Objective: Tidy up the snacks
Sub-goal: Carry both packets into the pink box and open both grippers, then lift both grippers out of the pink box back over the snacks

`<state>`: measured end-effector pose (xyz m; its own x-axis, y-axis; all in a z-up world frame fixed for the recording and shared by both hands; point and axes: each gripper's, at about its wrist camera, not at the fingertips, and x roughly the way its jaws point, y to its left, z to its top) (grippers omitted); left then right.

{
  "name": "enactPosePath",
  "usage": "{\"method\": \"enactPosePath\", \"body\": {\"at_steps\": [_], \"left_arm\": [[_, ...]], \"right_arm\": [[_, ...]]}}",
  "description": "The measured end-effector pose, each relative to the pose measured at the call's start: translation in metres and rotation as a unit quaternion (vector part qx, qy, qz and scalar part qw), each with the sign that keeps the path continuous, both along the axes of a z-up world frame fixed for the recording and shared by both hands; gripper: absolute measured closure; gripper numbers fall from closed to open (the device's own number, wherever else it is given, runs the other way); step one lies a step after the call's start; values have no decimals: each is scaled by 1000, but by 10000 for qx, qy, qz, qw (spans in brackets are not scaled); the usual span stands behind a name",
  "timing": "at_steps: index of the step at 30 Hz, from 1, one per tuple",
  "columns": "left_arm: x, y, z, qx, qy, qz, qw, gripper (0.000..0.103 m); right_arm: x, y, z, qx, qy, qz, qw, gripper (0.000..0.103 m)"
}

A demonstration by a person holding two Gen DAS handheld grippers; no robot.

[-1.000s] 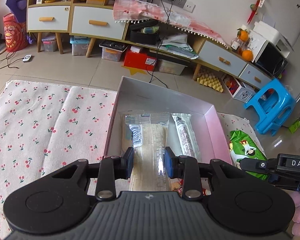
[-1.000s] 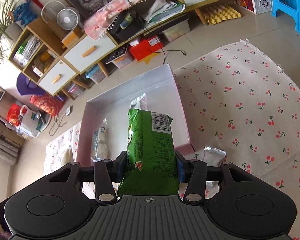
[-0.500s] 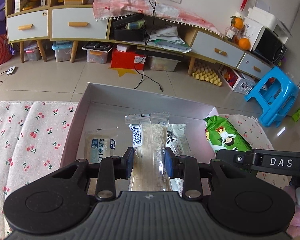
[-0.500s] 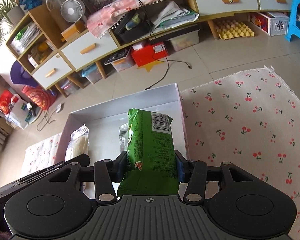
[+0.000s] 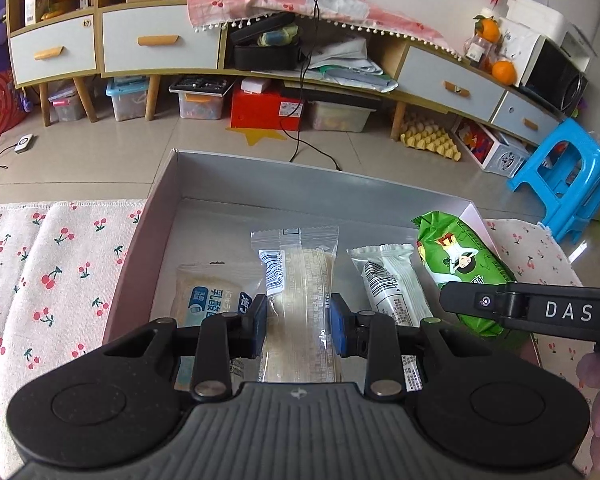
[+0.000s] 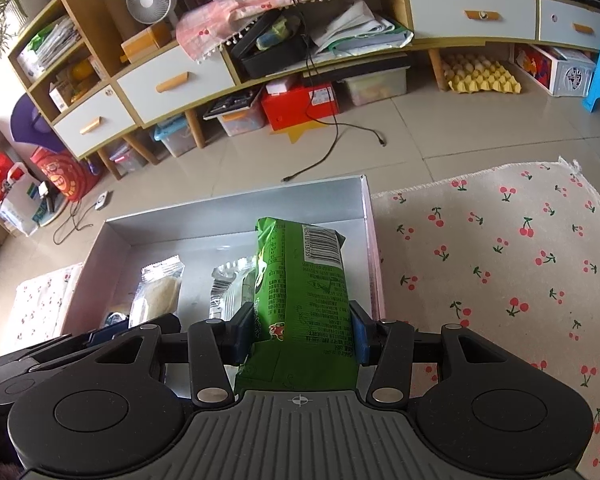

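Two snack packs are in transit, one per gripper, both above the open box (image 5: 156,216). The left gripper (image 5: 298,330) is closed narrowly on a clear-wrapped pastry bar (image 5: 300,280); its blue pads press both long edges of the wrapper near the near end. The bar's long axis runs straight ahead along the fingers, with the free end pointing toward the far wall of the box. The right gripper (image 6: 302,330) is closed at a moderate width on a green snack bag (image 6: 304,280); the pads bear on the bag's two sides at its lower part, and the barcoded end projects forward, also in line with the fingers.

Position relative to the box: in the left wrist view, the pastry bar hangs over the middle of the box floor, between a blue-labelled pack (image 5: 208,296) on its left and a white barcoded pack (image 5: 392,284) on its right. Both of these lie on the floor with their long axes parallel to the held bar. The green bag sits at the right-hand side of the box, close beside the right wall and to the right of the white pack.

Judgement: each pack is already aligned with the row, so the coming move appears to require descent and release only, without rotation. The left hand serves the middle gap; the right hand is nearer the slot along the right wall. Whether either pack touches the floor cannot be determined.

Outward from the box lies a cherry-print cloth (image 6: 500,260) on a tiled floor (image 5: 120,152).
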<state>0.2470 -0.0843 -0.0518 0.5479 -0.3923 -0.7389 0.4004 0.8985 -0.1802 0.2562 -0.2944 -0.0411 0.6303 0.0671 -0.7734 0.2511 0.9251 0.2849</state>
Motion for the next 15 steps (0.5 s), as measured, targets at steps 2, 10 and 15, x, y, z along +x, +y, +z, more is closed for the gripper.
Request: {"method": "enactPosePath", "body": {"at_steps": [2, 10, 15], "left_arm": [[0, 0, 0, 36, -4, -4, 10000, 73], [-4, -1, 8, -15, -43, -40, 10000, 46], [-12, -3, 16, 14, -84, -109, 9999, 28]], "right_arm": [[0, 1, 0, -32, 8, 29, 10000, 56], [-6, -5, 13, 195, -163, -46, 9997, 42], [-16, -6, 24, 197, -228, -64, 9995, 33]]}}
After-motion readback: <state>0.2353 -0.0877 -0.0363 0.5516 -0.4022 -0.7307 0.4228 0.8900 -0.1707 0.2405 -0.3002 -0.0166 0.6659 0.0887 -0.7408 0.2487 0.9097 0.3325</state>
